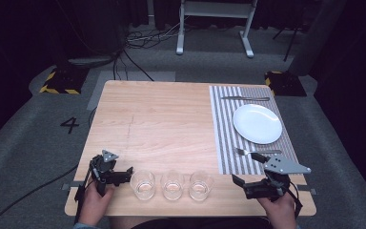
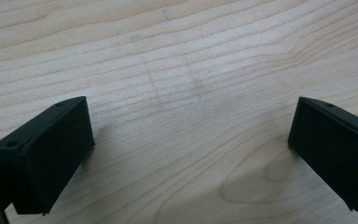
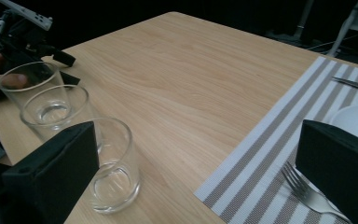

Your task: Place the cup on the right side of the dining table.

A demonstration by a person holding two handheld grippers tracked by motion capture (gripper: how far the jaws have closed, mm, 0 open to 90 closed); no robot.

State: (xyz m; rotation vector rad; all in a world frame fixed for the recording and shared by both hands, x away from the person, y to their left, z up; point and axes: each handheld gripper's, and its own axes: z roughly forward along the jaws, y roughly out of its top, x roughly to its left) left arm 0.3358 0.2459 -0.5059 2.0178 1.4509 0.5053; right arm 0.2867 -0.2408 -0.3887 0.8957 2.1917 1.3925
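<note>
On the pale wood-grain surface [image 1: 162,119], three clear round glasses [image 1: 172,184] stand in a row between the left gripper [image 1: 124,175] and right gripper [image 1: 240,183], both with black fingers released, beside a striped woven mat [image 1: 226,133] bearing a round white plate [image 1: 258,123], fork [image 1: 248,152] and probably a knife [image 1: 245,98].

Three glasses [image 1: 172,184] in a near-edge row; plate [image 1: 258,123] on placemat [image 1: 225,138], right.

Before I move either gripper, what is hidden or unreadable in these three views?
- Nearest glass, right gripper view: its left side is behind the black jaw.
- Fork, right gripper view: handle hidden by the other jaw.
- Plate, same view: cut off by the right edge.
- Knife, high view: too small for detail.
</note>
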